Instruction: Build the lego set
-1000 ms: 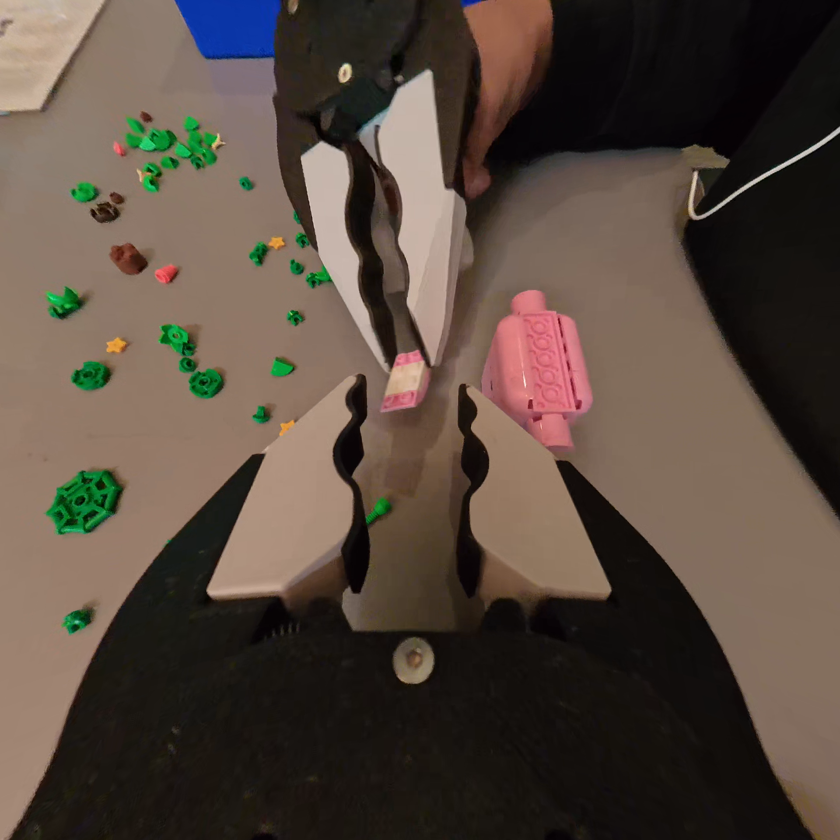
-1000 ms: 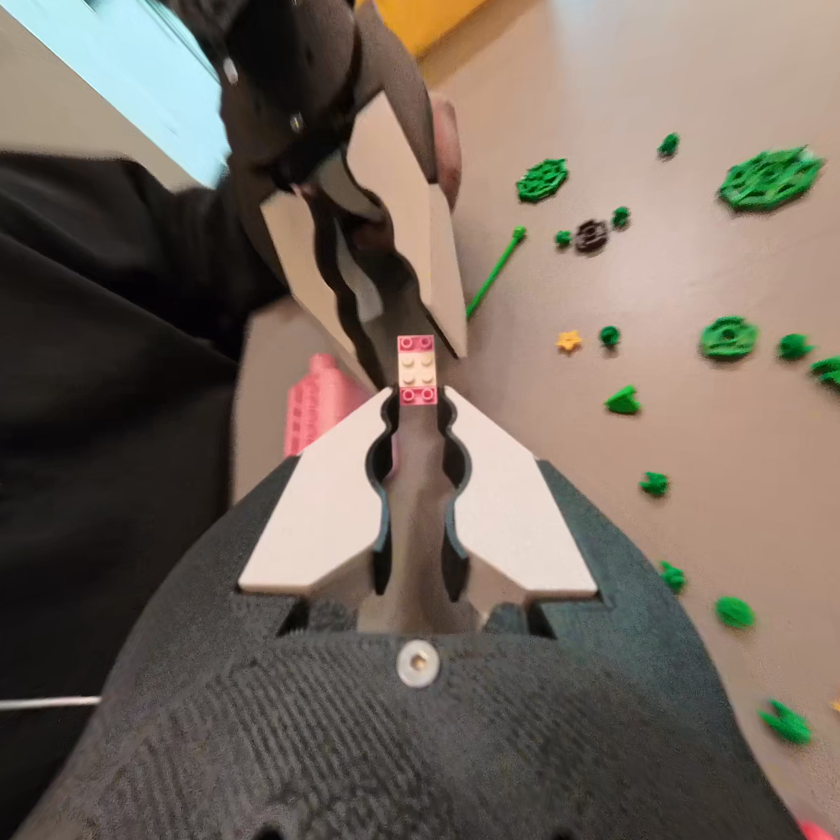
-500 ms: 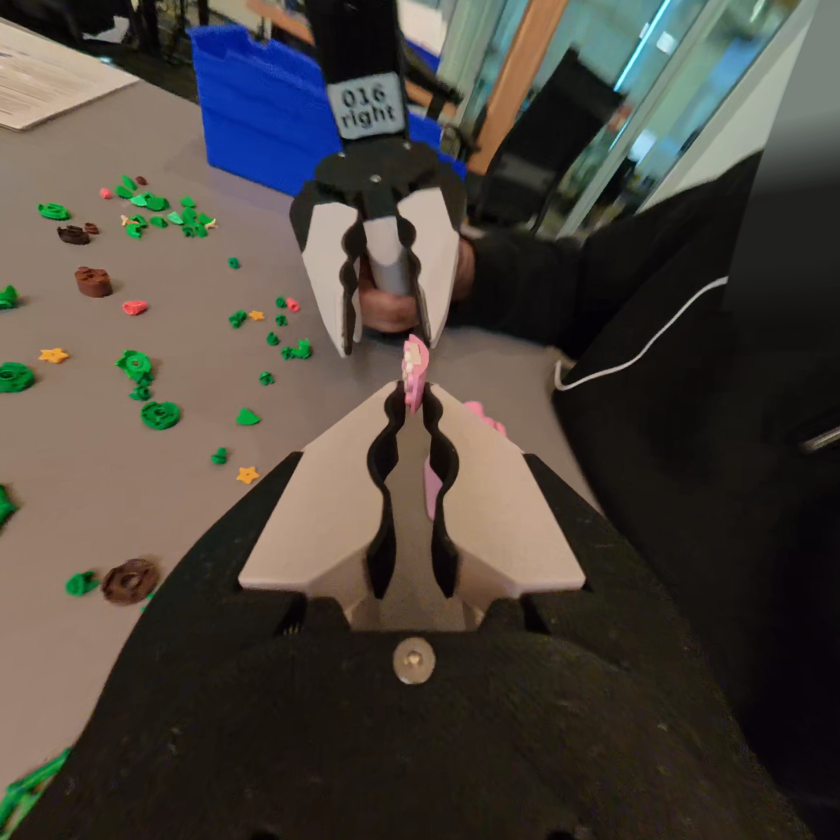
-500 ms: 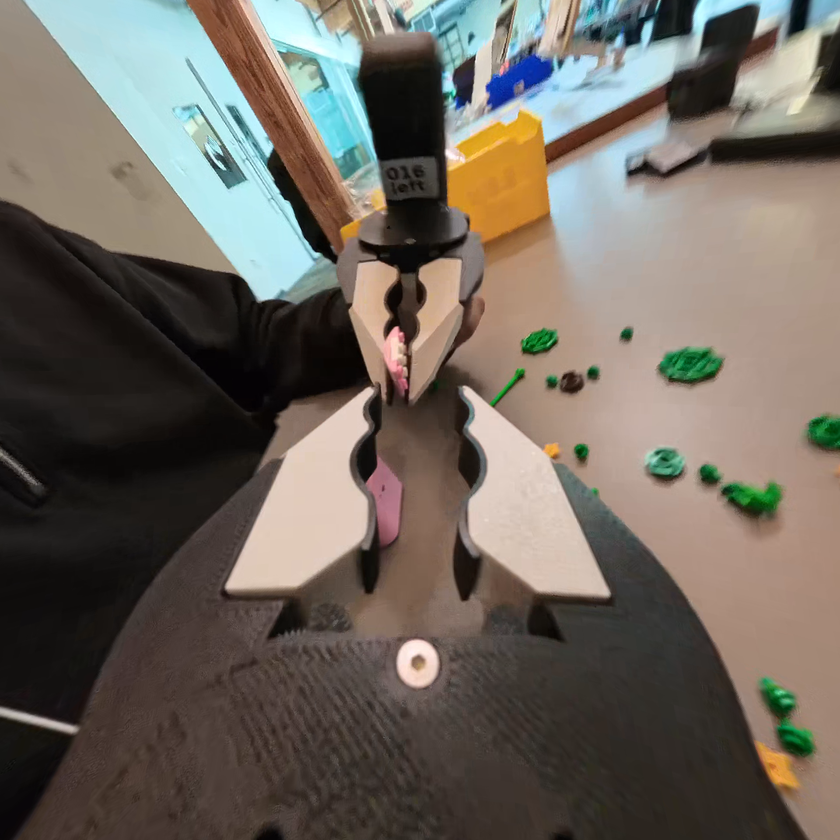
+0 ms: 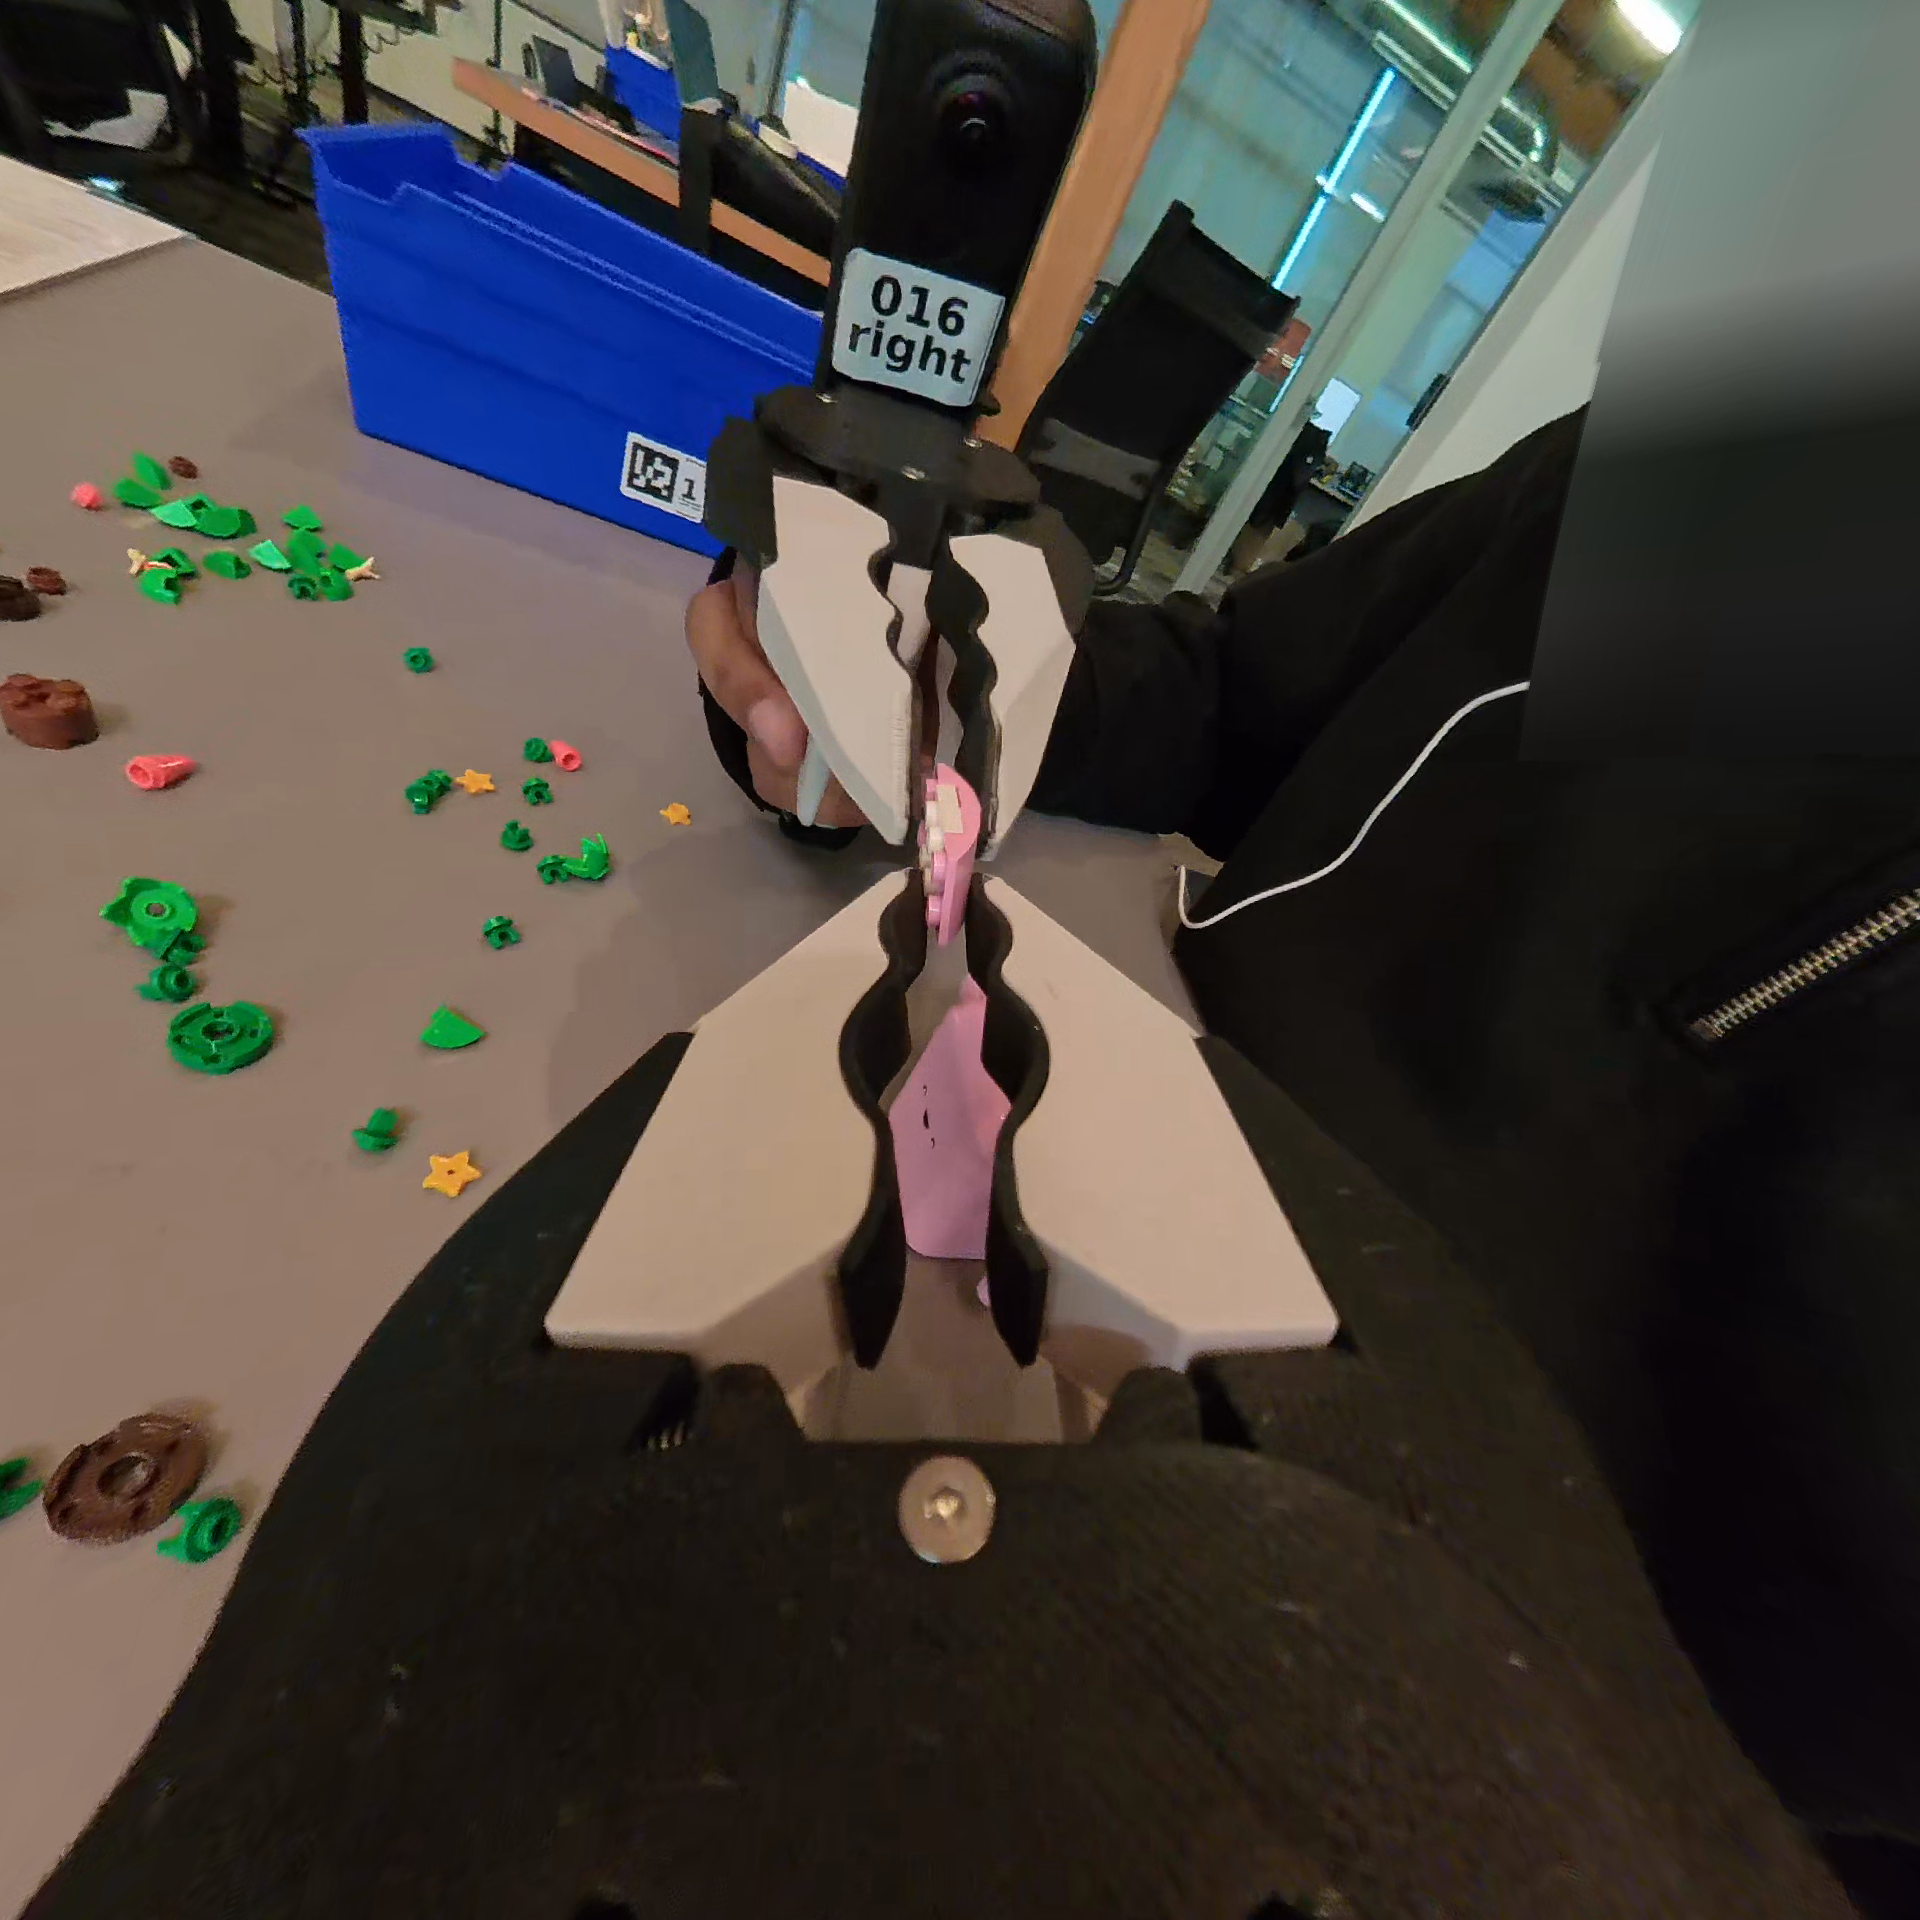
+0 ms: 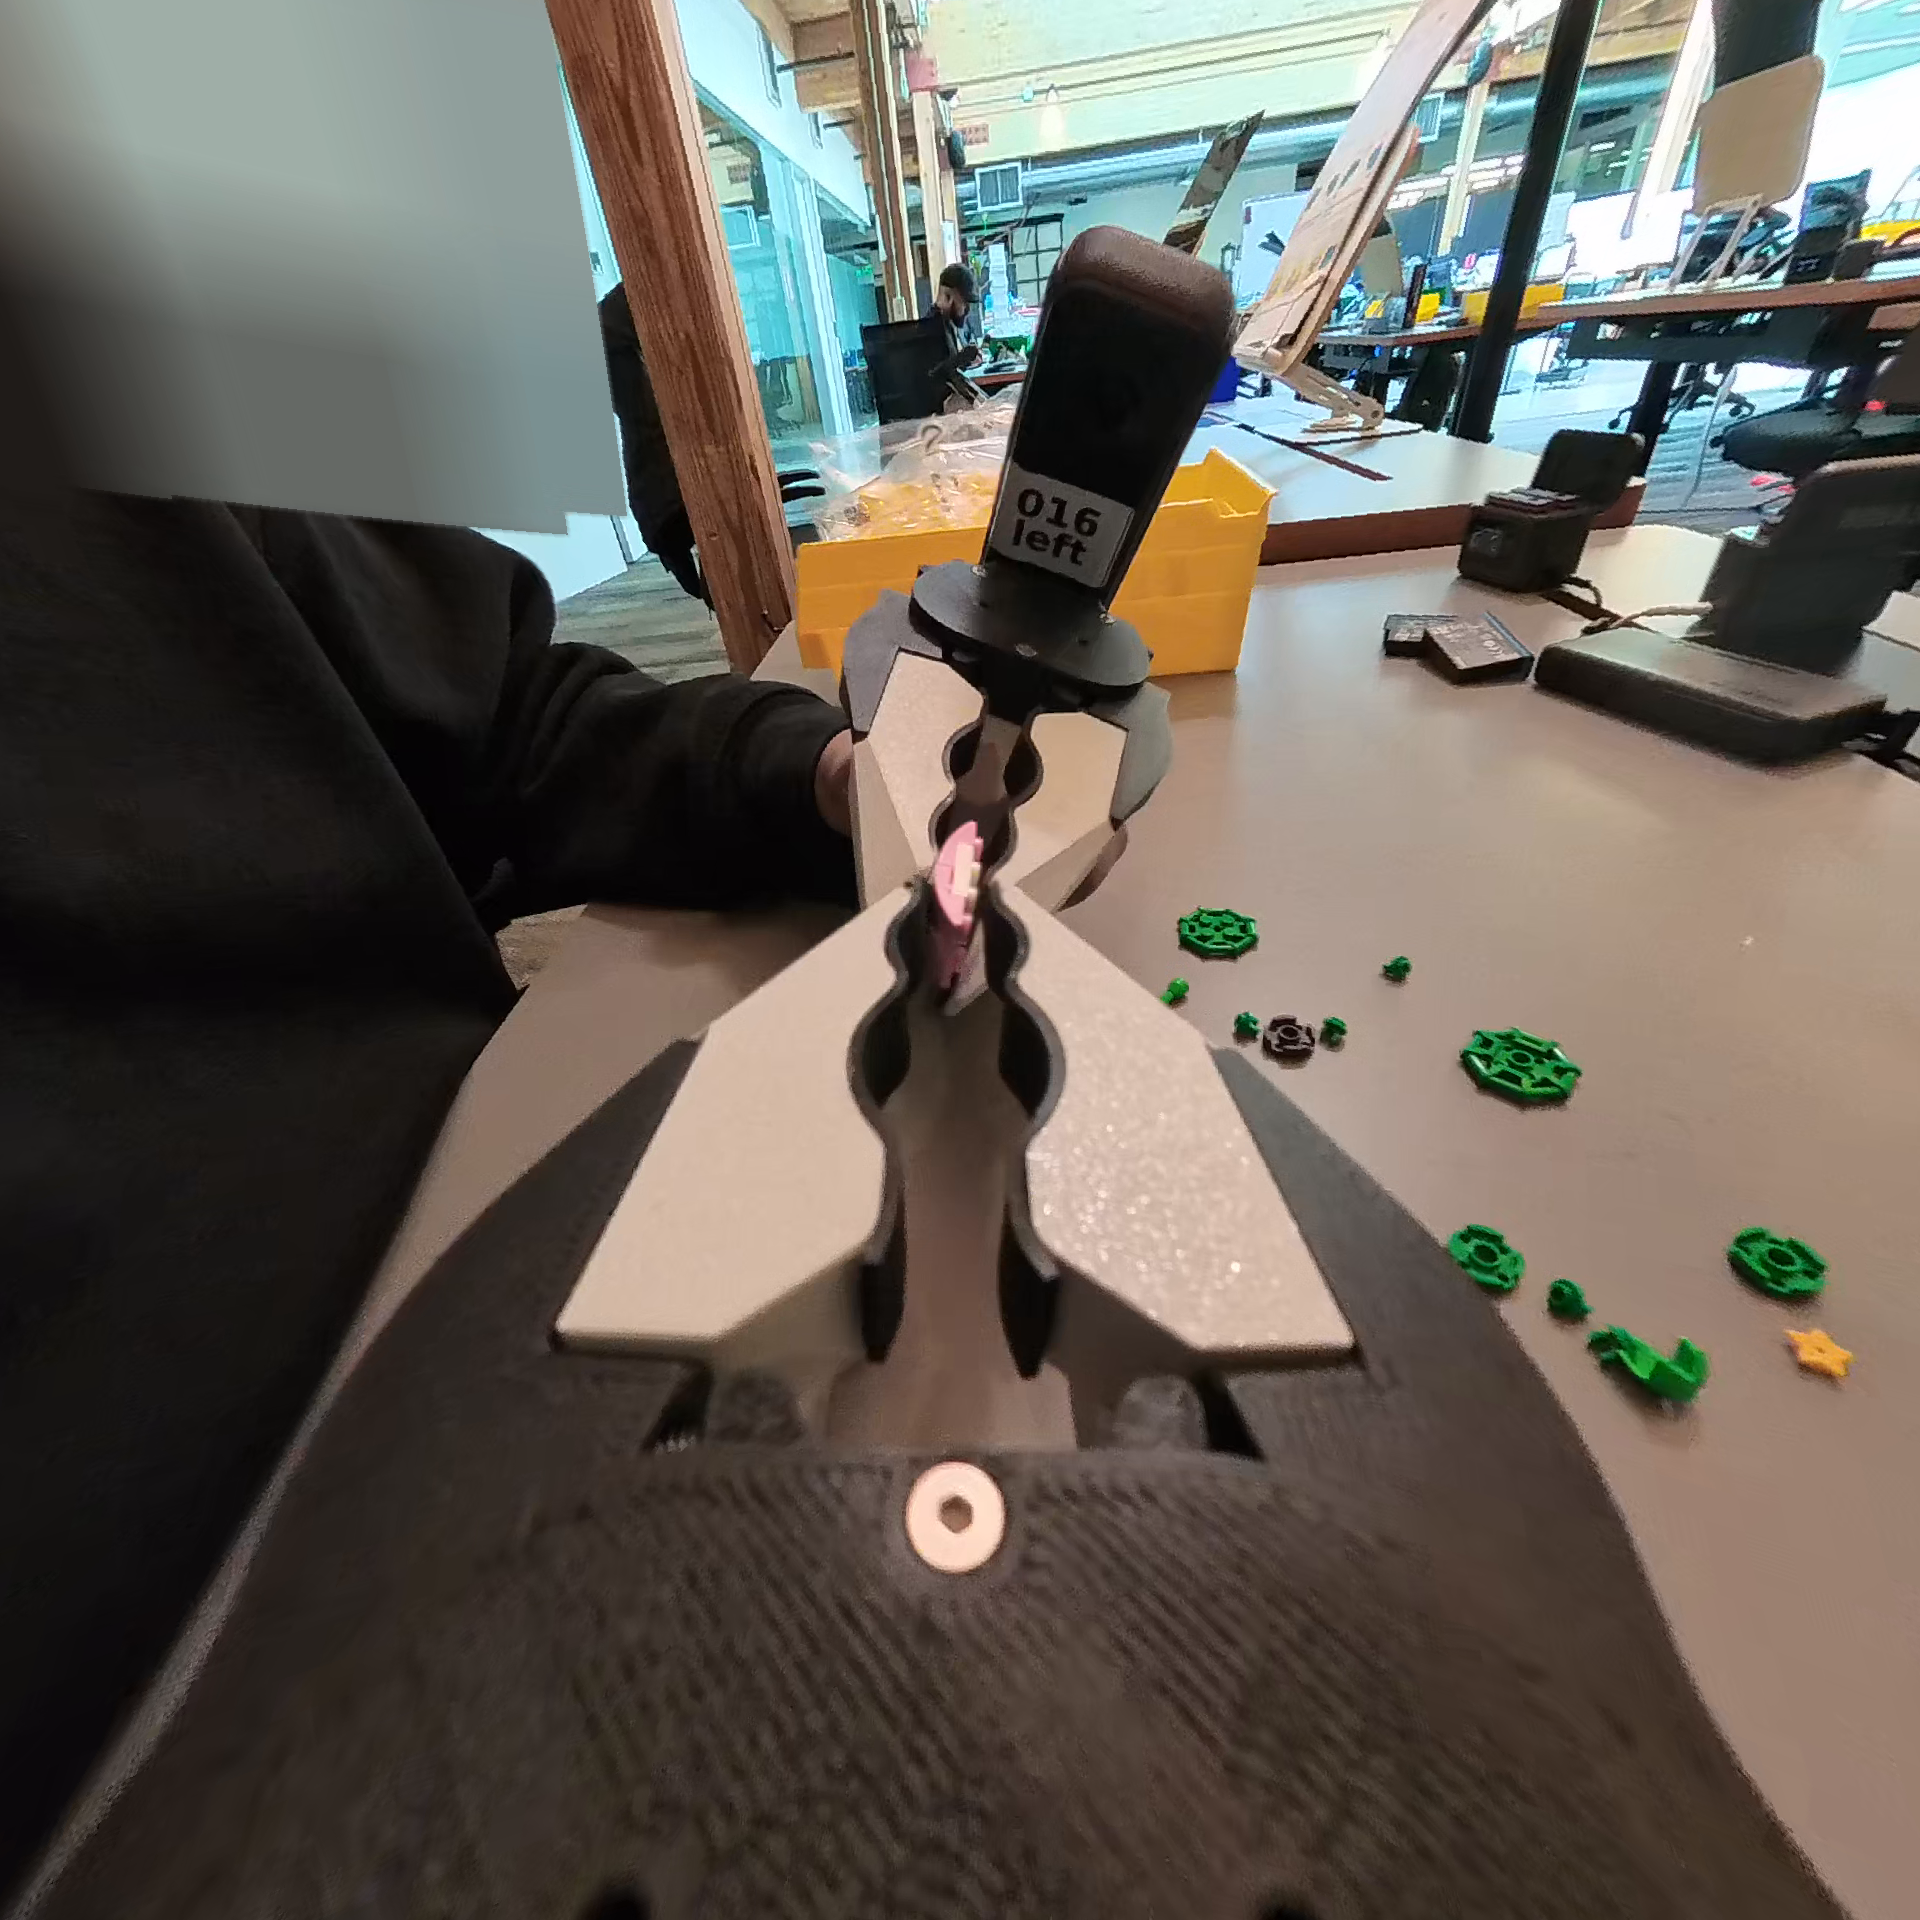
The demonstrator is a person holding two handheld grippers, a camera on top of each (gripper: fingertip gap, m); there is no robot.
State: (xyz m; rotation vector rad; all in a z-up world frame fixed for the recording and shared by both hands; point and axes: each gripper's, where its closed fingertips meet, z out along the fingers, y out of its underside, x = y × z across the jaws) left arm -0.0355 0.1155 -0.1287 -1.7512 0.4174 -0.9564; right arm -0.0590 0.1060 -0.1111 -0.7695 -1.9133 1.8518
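Note:
A small pink and white plate stack (image 5: 948, 831) is held edge-on in the air between the two grippers, which face each other tip to tip. My left gripper (image 5: 940, 883) is shut on its near end. My right gripper (image 6: 954, 914) is shut on the same piece (image 6: 951, 883) from the opposite side. The right gripper also shows in the left wrist view (image 5: 940, 821), and the left gripper shows in the right wrist view (image 6: 961, 873). A larger pink lego body (image 5: 951, 1153) lies on the grey table below, seen through the gap between my left fingers.
Green leaf and flower bits (image 5: 218, 1034), orange stars (image 5: 450, 1172) and brown round pieces (image 5: 125, 1475) are scattered on the table to the left. A blue bin (image 5: 540, 343) stands behind them. A yellow bin (image 6: 1184, 582) and dark devices (image 6: 1704, 696) stand farther off. A person's black sleeve (image 5: 1455, 831) is close by. My left and right fingertips are right by each other.
The plate stack passed from the right gripper to the left, which closed on it. The right gripper opened, and has now closed on it again. Both grippers tilted up from the table.

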